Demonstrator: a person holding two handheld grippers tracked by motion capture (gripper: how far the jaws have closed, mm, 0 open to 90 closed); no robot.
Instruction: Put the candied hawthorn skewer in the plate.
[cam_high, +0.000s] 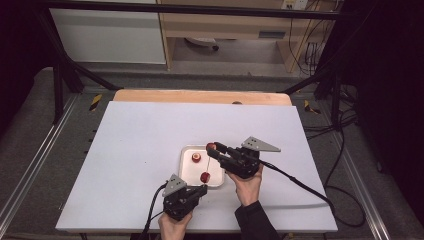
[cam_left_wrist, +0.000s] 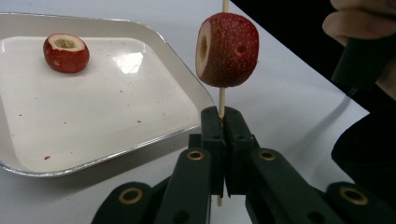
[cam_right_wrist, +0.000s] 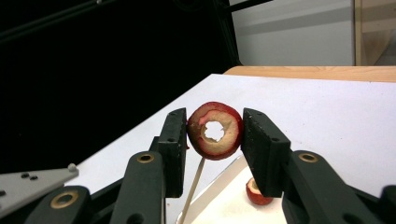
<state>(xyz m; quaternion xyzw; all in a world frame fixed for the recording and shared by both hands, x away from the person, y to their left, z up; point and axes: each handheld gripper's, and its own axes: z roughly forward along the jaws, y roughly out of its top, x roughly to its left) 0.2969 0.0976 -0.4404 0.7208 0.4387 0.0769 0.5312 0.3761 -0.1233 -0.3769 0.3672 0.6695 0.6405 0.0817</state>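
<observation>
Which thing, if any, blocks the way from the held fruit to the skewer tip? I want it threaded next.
Nothing visible does: the right gripper holds the cored fruit clear of the upright skewer, whose top carries only one fruit.

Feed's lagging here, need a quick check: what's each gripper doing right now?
Left gripper: shut on the skewer, which carries one red fruit.
Right gripper: shut on a cored fruit.

A white table (cam_high: 150, 150) with a wooden far edge (cam_high: 200, 96) stands on grey carpet (cam_high: 30, 140). Behind it are a white cabinet (cam_high: 107, 37) and a wooden shelf unit (cam_high: 225, 25). Black frame bars (cam_high: 185, 9) cross overhead; cables (cam_high: 345, 150) trail at the right.
</observation>
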